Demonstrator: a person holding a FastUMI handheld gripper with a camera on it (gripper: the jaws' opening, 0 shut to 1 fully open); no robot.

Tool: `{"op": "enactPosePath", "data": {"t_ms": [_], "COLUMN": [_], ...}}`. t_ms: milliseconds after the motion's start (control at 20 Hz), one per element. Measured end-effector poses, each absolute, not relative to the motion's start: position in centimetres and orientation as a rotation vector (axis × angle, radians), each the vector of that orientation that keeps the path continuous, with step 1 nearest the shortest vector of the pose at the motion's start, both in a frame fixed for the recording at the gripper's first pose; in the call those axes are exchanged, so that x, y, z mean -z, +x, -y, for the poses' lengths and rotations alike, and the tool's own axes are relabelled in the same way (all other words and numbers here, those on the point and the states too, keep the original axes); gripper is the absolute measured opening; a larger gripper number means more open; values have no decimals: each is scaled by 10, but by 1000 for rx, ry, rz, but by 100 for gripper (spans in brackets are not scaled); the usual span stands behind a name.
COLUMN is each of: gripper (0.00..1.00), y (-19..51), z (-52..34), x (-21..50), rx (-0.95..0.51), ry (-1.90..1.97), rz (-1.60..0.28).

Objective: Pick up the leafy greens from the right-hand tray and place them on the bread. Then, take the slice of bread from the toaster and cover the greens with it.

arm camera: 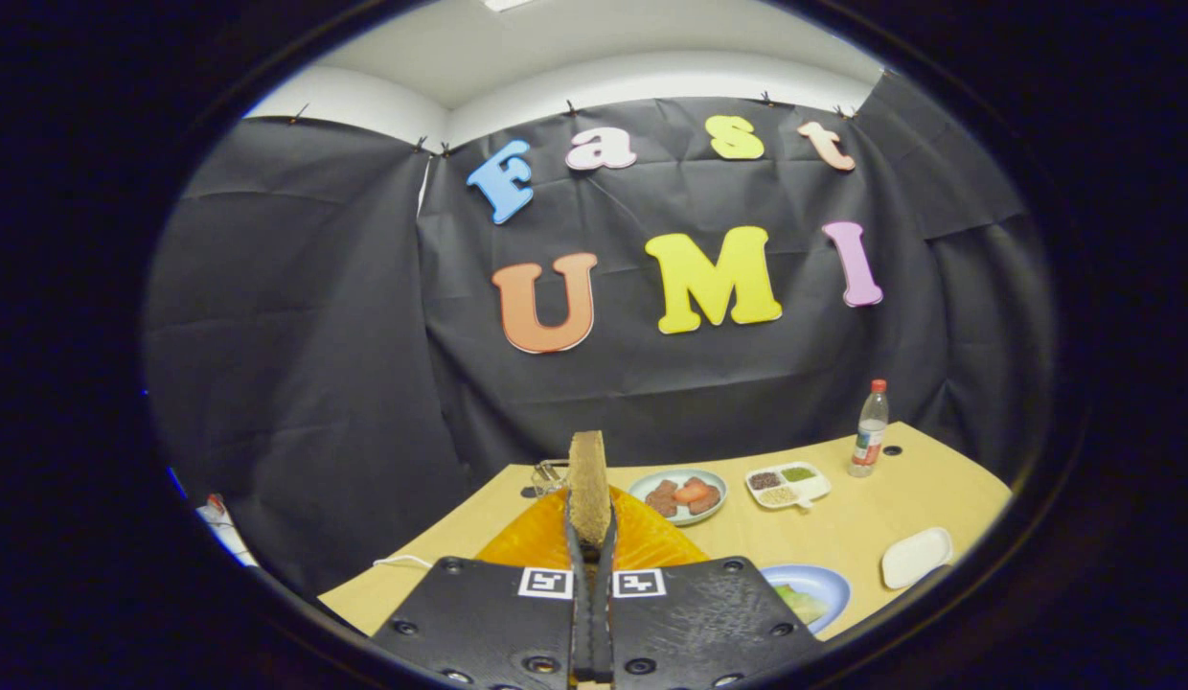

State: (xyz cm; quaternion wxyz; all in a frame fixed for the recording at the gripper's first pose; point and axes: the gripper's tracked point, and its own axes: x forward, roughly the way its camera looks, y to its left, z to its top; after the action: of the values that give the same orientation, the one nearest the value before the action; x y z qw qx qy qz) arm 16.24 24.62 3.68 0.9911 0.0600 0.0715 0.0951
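My gripper (591,537) is shut on a slice of brown bread (588,484), held upright and edge-on between the two fingers, well above the table. Below and behind the slice lies a round orange ribbed thing (651,546); I cannot tell what it is. To the right of the fingers a blue plate (824,580) holds pale leafy greens (800,602), partly hidden behind the gripper body. A wire frame (548,474), possibly part of the toaster, stands just left of the slice.
On the wooden table (843,527), a plate (642,489) with reddish meat pieces sits beyond the fingers. Right of it is a white divided dish (819,487) with grains, then a plastic bottle (871,428). A white rectangular tray (916,557) lies near the right table edge.
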Motion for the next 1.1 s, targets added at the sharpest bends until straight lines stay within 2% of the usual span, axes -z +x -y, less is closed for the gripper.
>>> {"op": "enactPosePath", "data": {"t_ms": [400, 750, 1100], "gripper": [1, 0, 1], "y": [163, 176, 177], "z": [-161, -139, -113], "x": [27, 105, 142], "rx": [-84, -62, -58], "ry": [129, 216, 423], "rz": [-205, -329, -390]}}
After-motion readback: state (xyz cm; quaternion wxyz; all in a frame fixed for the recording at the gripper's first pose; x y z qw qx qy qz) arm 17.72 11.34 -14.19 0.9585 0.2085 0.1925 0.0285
